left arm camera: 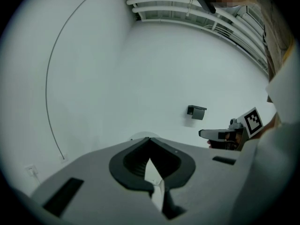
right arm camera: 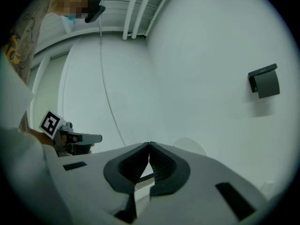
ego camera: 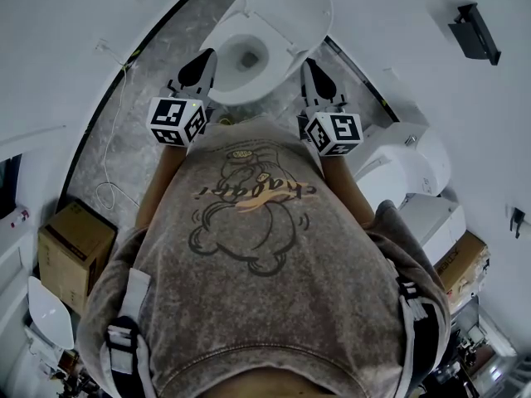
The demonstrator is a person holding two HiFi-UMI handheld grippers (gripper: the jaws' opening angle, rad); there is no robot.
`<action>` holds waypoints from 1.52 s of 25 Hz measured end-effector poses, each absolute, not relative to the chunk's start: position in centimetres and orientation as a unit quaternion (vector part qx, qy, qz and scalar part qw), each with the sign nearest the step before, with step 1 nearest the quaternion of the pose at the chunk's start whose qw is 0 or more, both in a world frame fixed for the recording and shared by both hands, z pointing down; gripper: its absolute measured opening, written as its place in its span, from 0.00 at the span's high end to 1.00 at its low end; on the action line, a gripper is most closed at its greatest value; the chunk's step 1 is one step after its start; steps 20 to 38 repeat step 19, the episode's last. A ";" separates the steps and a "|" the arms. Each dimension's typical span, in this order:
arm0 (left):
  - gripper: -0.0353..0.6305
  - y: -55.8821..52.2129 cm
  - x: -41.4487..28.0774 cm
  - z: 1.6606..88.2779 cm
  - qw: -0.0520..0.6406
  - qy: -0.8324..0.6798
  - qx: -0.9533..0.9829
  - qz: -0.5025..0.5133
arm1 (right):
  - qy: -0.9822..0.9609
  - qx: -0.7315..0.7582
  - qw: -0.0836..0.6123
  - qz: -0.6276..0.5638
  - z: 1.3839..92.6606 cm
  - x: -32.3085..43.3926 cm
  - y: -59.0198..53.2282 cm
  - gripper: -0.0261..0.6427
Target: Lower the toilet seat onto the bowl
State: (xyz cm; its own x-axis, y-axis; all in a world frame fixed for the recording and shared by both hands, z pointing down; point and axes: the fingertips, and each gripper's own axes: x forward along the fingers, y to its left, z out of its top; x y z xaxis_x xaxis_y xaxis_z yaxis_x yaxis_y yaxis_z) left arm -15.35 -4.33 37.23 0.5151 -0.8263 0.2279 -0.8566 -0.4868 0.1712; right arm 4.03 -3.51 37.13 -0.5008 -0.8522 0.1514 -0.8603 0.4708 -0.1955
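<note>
In the head view the white toilet bowl point(ego camera: 231, 89) stands in front of me, and its seat and lid point(ego camera: 290, 7) stand raised behind it. My left gripper point(ego camera: 207, 56) is at the bowl's left rim and my right gripper point(ego camera: 306, 63) at its right rim. Both are shut with nothing between the jaws. The left gripper view shows its own tips point(left arm camera: 149, 138) meeting against the white wall, with the right gripper point(left arm camera: 224, 135) to the side. In the right gripper view the tips point(right arm camera: 149, 144) meet too, the left gripper point(right arm camera: 77, 138) at the left.
A black holder point(ego camera: 474, 31) hangs on the curved white wall. Other white toilets point(ego camera: 406, 168) stand at the right beside a cardboard box point(ego camera: 460, 259). Another box point(ego camera: 75, 251) and a loose seat point(ego camera: 50, 313) lie at the left. A white cable point(ego camera: 112, 139) trails over the grey floor.
</note>
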 end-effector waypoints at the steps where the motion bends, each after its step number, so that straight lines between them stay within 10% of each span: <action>1: 0.93 -4.2 -15.3 37.2 0.132 -0.489 0.860 0.059 | -0.857 0.499 0.016 0.124 37.1 4.1 -3.5 0.92; 38: 0.93 -4.5 -16.3 37.4 0.136 -0.495 0.856 0.065 | -0.859 0.499 0.016 0.117 37.0 4.0 -4.0 0.92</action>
